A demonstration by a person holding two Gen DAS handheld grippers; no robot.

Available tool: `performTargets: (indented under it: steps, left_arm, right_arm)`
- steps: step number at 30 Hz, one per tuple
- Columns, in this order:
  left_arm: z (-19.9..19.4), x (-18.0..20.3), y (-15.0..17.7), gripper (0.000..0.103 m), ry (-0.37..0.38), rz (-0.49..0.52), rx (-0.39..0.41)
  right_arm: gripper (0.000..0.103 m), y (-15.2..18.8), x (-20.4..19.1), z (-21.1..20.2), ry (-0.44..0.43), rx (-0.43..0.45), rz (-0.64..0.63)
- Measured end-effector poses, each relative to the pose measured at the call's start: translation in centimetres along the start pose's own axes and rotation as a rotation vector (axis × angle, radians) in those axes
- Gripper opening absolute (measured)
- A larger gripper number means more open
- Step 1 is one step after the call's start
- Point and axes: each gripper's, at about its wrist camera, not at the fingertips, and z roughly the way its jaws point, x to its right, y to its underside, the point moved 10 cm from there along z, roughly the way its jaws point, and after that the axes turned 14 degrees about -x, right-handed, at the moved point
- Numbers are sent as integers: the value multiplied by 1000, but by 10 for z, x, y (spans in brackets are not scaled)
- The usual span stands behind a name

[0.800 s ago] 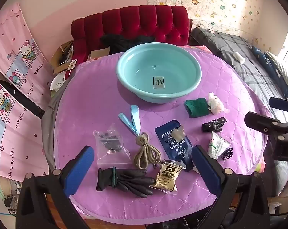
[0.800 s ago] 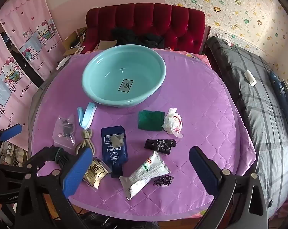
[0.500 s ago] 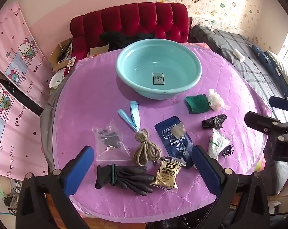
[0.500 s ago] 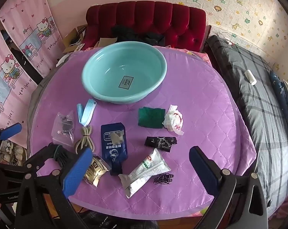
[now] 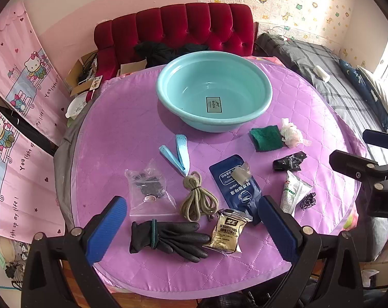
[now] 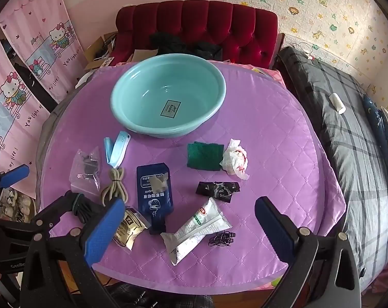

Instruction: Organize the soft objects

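Note:
An empty teal basin (image 5: 214,95) (image 6: 168,102) stands at the back of a round purple quilted table (image 5: 127,128) (image 6: 271,133). In front of it lie soft items: black gloves (image 5: 165,237), a tan cord bundle (image 5: 197,199), a blue strap (image 5: 178,152), a green cloth (image 5: 265,137) (image 6: 204,155), a crumpled white bag (image 6: 235,159), a dark blue pouch (image 6: 154,192), a white tube (image 6: 199,227) and a clear zip bag (image 5: 149,190). My left gripper (image 5: 191,231) is open above the gloves. My right gripper (image 6: 191,229) is open above the tube.
A red tufted sofa (image 5: 183,33) stands behind the table. A bed with a grey plaid cover (image 6: 348,128) runs along the right. Pink cartoon curtains (image 5: 11,102) hang at the left. A gold sachet (image 5: 227,231) and black hair ties (image 6: 222,238) lie near the front edge.
Both grippers have drawn back and risen slightly, so the table items sit a little farther off in both views. Nothing on the table moved.

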Motion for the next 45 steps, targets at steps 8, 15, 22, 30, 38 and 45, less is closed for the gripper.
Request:
performTargets:
  steps: [8, 15, 22, 30, 38, 45]
  left_arm:
    - [1, -2, 1, 103, -2, 1, -1]
    - [1, -2, 1, 103, -3, 1, 0]
    - [4, -4, 2, 103, -1, 0, -2]
    - [7, -9, 3, 103, -8, -6, -4]
    - [9, -10, 4, 103, -18, -13, -11]
    - [8, -9, 5, 103, -18, -13, -10]
  right_arm:
    - [103, 0, -2, 2, -2, -5, -1]
    - [103, -1, 1, 2, 1, -2, 0]
    - [103, -2, 0, 2, 7, -7, -6]
    - [103, -2, 2, 3, 5, -7, -6]
    - [103, -2, 5, 2, 7, 2, -6]
    - [103, -1, 6, 2, 9, 7, -8]
